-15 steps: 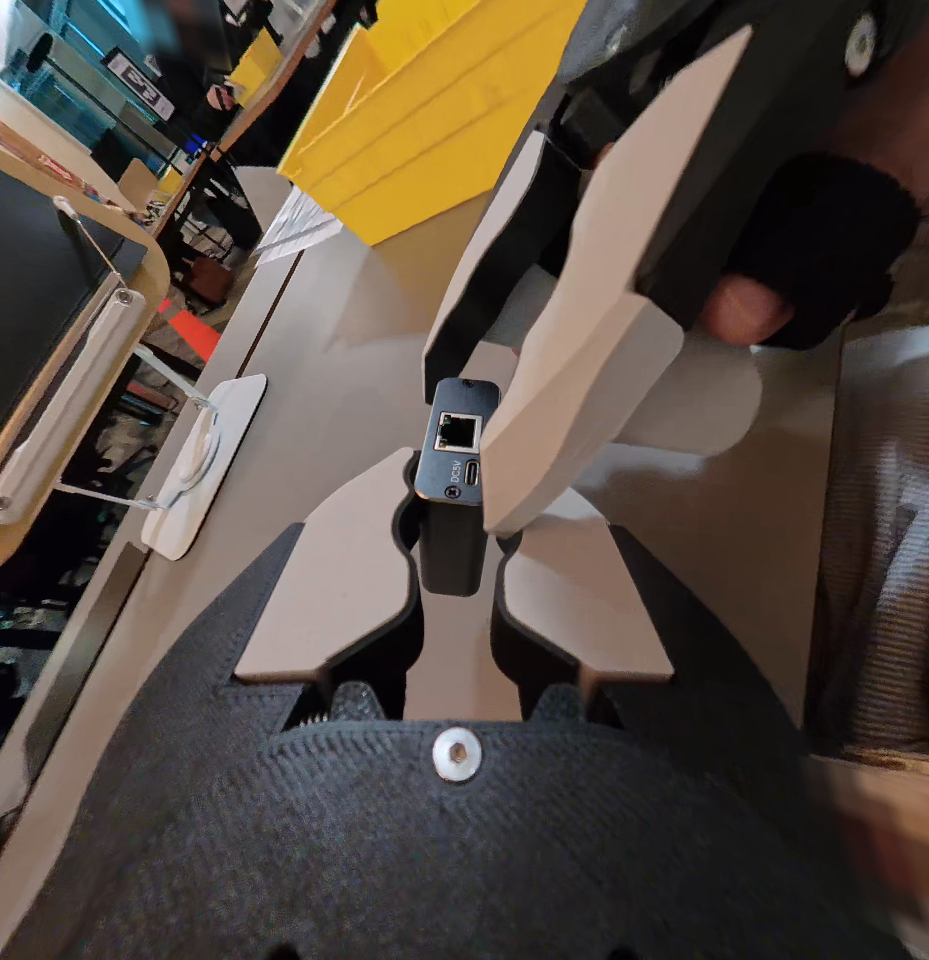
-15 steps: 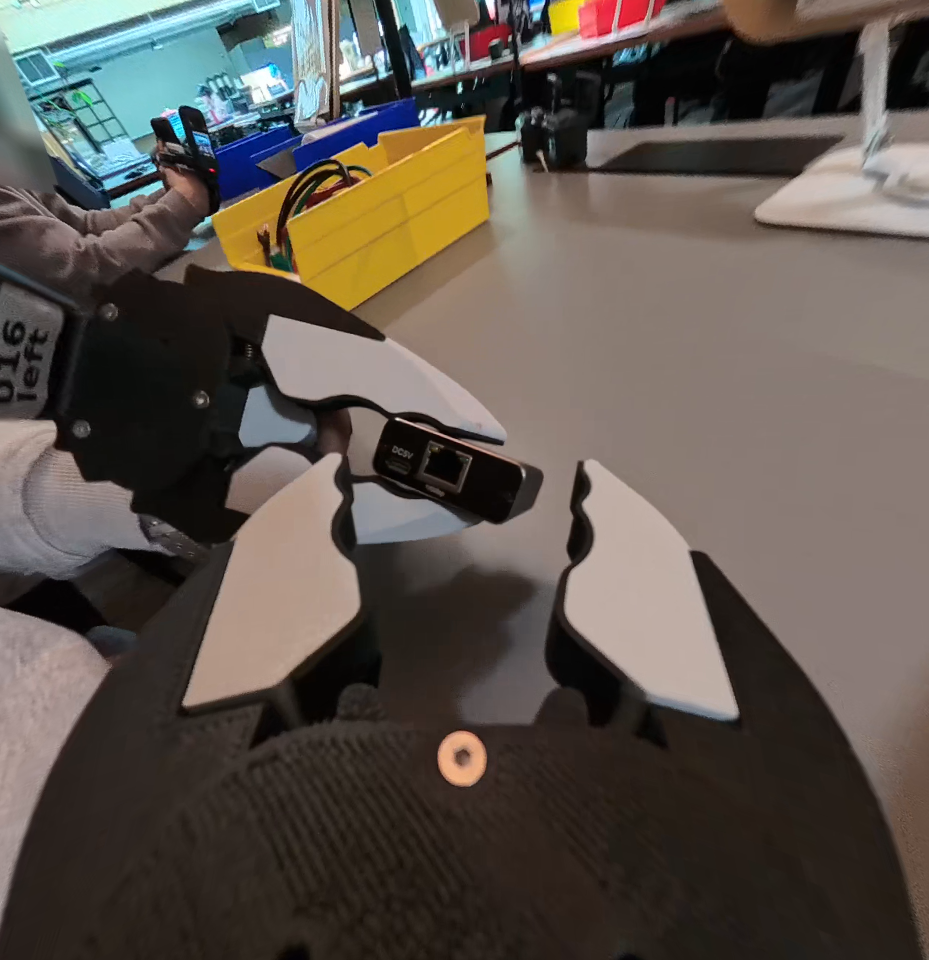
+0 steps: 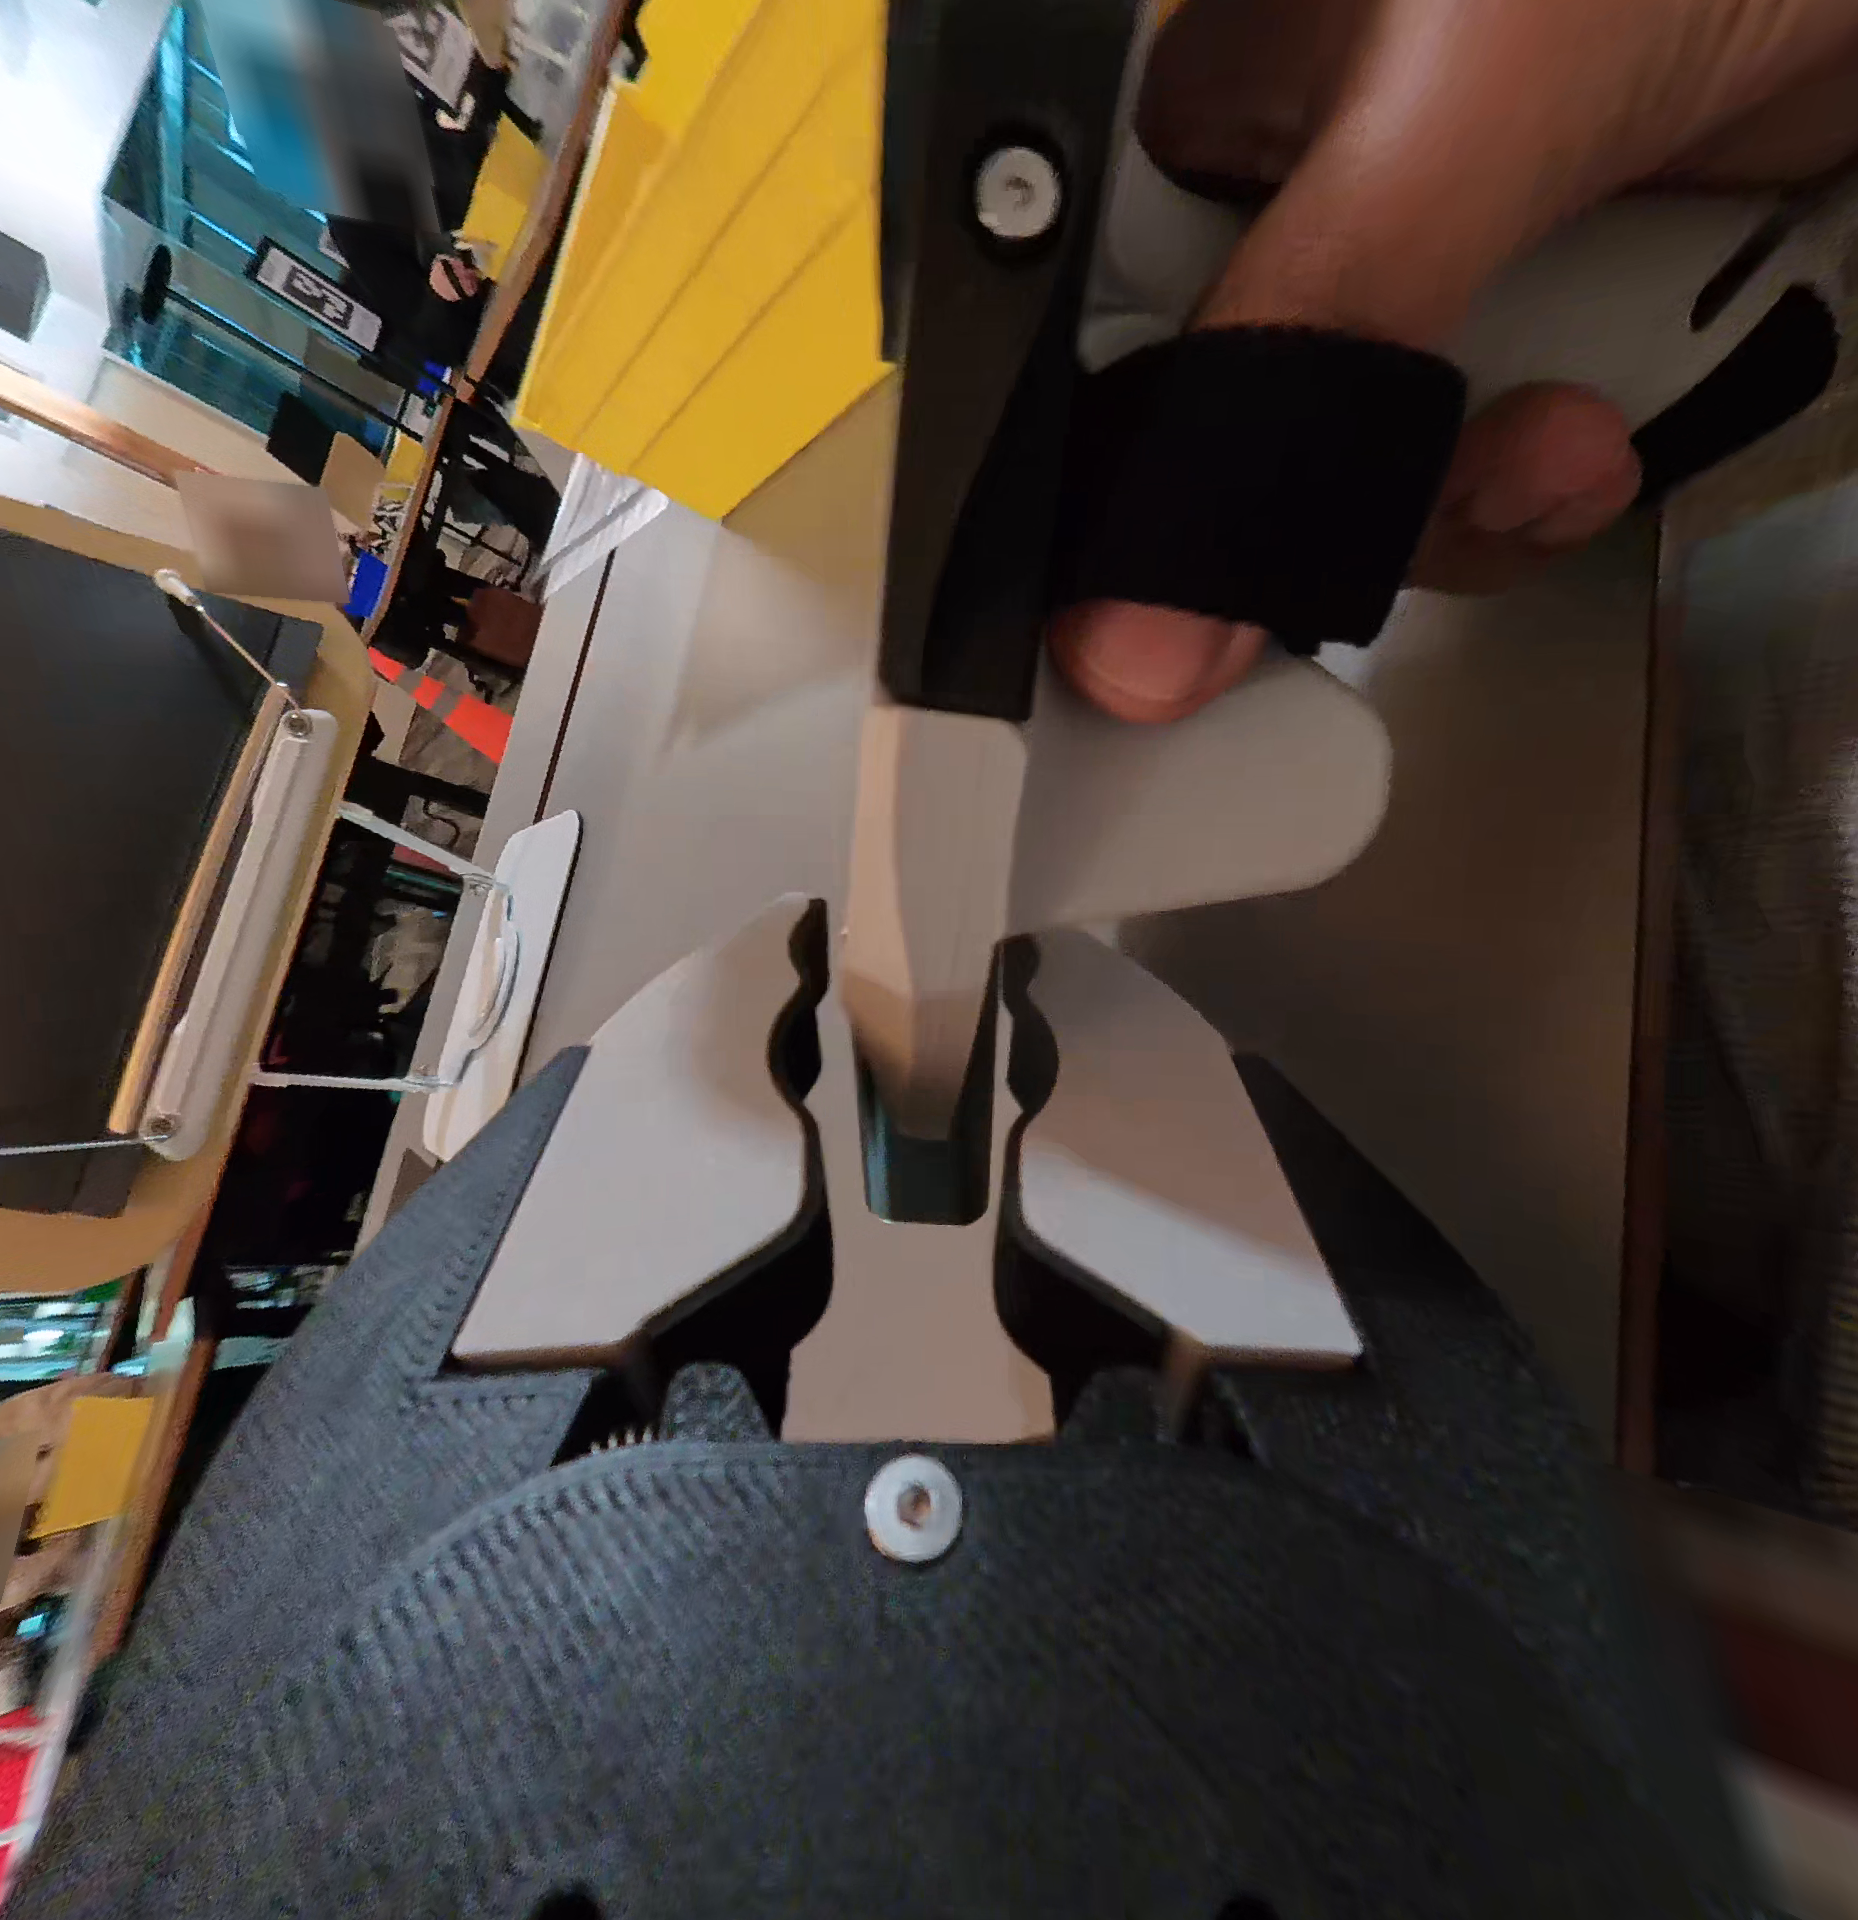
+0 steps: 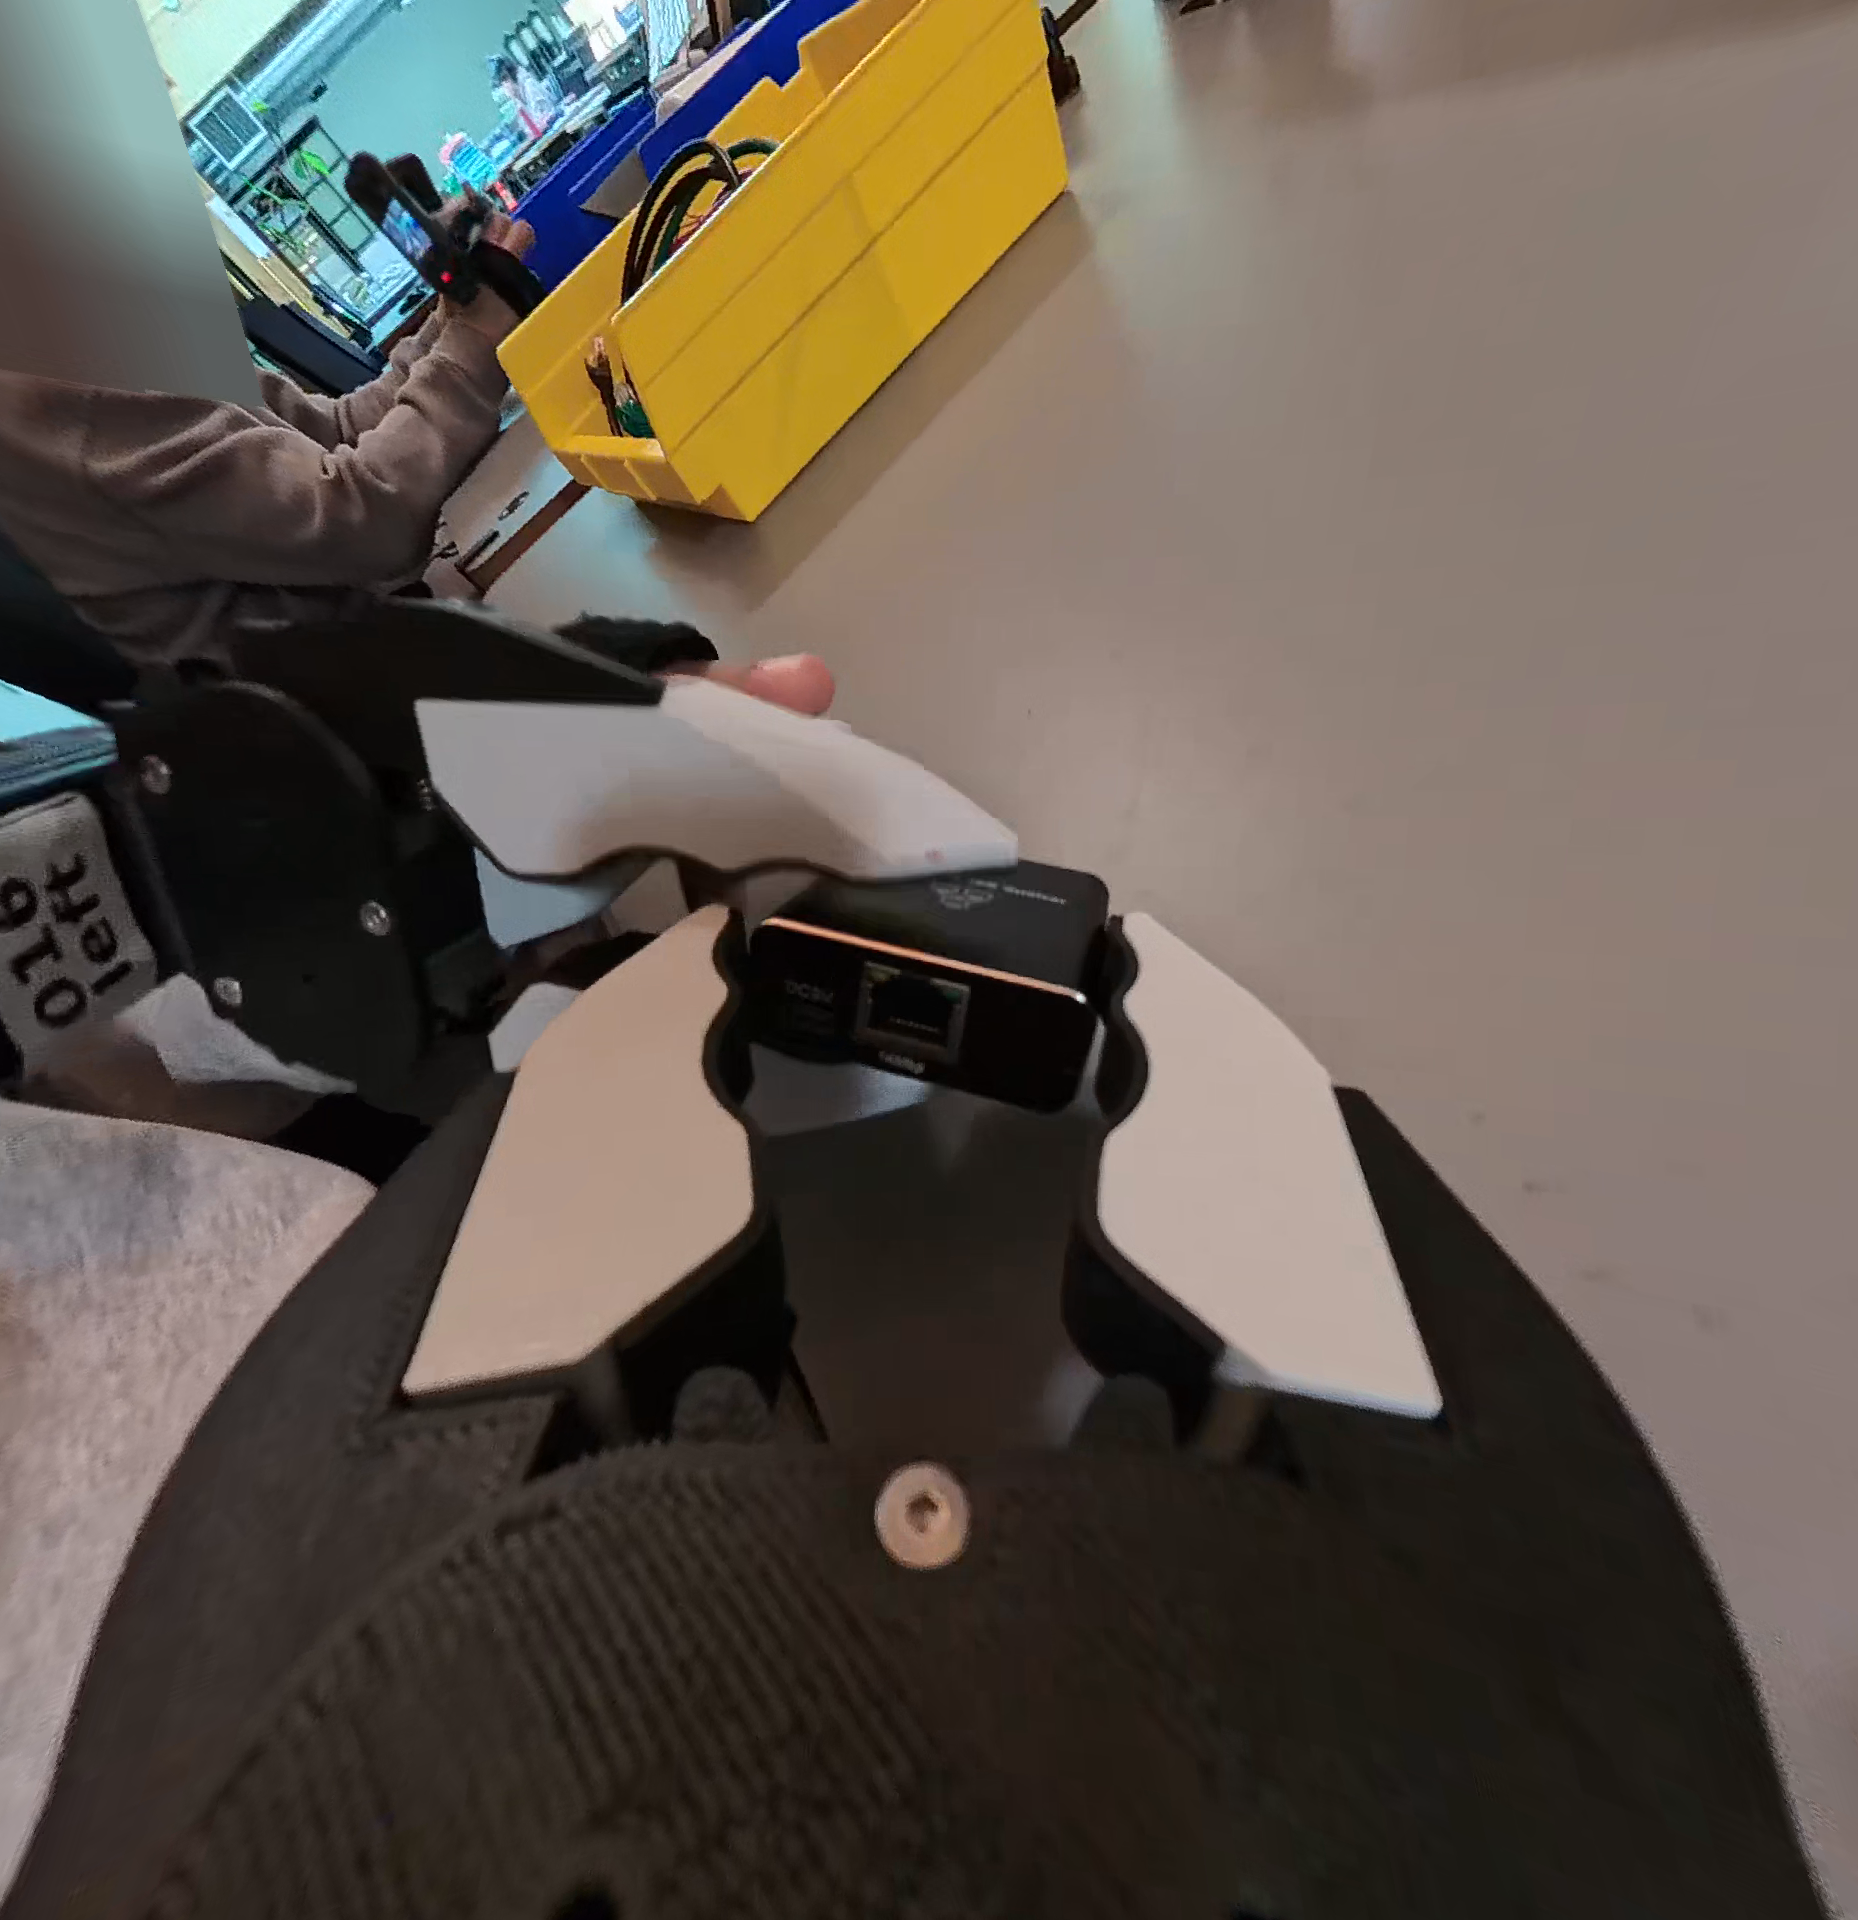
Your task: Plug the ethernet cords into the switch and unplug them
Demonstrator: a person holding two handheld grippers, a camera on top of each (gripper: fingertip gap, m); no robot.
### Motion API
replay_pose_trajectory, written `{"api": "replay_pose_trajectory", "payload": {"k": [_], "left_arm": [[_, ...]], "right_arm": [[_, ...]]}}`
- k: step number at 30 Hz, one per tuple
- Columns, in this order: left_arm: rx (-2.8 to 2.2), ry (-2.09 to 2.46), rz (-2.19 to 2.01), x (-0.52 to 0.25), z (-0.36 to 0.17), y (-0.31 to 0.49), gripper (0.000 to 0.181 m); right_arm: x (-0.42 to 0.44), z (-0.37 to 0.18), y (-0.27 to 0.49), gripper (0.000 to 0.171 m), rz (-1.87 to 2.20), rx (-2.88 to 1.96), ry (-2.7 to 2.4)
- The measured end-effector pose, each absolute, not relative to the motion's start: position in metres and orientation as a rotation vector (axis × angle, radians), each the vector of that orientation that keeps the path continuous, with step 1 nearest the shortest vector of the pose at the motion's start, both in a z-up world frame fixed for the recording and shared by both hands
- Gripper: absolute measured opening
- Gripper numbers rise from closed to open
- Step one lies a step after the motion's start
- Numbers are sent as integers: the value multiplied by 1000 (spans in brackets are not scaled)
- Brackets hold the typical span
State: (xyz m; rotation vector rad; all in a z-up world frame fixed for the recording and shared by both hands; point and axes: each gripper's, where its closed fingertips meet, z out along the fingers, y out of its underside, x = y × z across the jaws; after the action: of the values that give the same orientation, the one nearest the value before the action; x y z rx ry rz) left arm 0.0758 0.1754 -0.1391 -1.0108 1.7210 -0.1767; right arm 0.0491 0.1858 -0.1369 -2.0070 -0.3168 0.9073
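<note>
Since half a sec ago my right tool [image 4: 920,1003] has come in from wide apart and now brackets the switch [image 4: 935,997], fingers at both its ends, prob clamped on it, while my left tool [image 3: 909,1049] still pinches the other end w/ the right tool's white finger [image 3: 930,935] pushed into its gap and hiding the port face. Switch is held above the grey desk [image 4: 1424,520], mid hand-over btwn both tools. Task barely begun imo: port looks empty, no cord plugged, cords seemingly still in the yellow bin [image 4: 852,312] far off, so all plugging & unplugging is left.
</note>
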Motion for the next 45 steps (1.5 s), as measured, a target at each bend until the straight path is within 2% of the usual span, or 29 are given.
{"api": "replay_pose_trajectory", "payload": {"k": [4, 6, 9, 14, 21, 24, 25, 27, 28, 35, 45], "left_arm": [[-1140, 1581, -400, 73, -126, 187, 69], [-1248, 1517, -581, 71, -124, 192, 79], [-1393, 1416, -986, 68, -119, 190, 89], [-1445, 1199, -1714, 62, -91, 176, 95], [-1449, 997, -2527, 56, -69, 146, 90], [-1454, 978, -2682, 55, -68, 139, 75], [-1465, 1005, -2707, 54, -70, 136, 67], [-1499, 1084, -2735, 51, -76, 130, 42], [-1502, 1107, -2767, 49, -77, 127, 38], [-1502, 1028, -2910, 48, -74, 127, 27], [-1396, 840, -2840, 49, -69, 150, 25]], "right_arm": [[58, -124, 187, 66, 948, -1934, -309], [63, -113, 187, 66, 992, -1865, -293], [70, -96, 186, 66, 979, -1767, -316], [80, -78, 183, 66, 790, -1655, -458], [55, -76, 165, 66, 661, -1563, -710], [41, -82, 156, 66, 565, -1529, -848], [38, -82, 154, 66, 547, -1516, -876], [34, -81, 150, 66, 540, -1492, -908], [33, -81, 148, 66, 543, -1487, -917], [36, -76, 150, 64, 497, -1421, -894], [45, -69, 162, 68, 487, -1440, -754]]}}
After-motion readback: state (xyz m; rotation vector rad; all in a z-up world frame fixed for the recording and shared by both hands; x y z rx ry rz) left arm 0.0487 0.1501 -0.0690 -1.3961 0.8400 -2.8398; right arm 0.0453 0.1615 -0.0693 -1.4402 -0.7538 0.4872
